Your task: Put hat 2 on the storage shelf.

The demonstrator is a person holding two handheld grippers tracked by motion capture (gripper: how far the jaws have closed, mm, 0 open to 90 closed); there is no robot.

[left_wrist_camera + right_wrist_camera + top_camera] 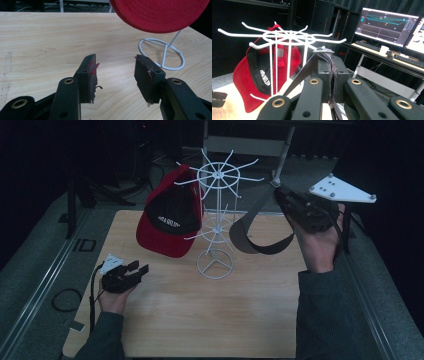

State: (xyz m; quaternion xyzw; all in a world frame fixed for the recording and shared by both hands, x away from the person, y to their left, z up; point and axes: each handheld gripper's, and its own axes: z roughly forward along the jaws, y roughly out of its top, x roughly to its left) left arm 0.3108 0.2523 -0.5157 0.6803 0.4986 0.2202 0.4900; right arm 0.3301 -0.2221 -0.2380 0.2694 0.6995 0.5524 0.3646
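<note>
A white wire rack [216, 215] stands mid-table on a ring base [162, 53]. A red and black cap [170, 215] hangs on its left side, and its red brim [160, 15] fills the top of the left gripper view. My right gripper [280, 195] is raised to the right of the rack top and is shut on the strap of a grey visor cap [260, 232], which dangles below it. In the right gripper view the grey fabric [329, 53] is pinched between the jaws, close to the rack's top prongs [287, 37]. My left gripper [139, 268] rests low on the table, open and with nothing in it [116, 62].
The wooden table [200, 320] has bare room in front of the rack. Dark metal rails run along both sides. A desk with lit monitors [387, 25] stands beyond the table.
</note>
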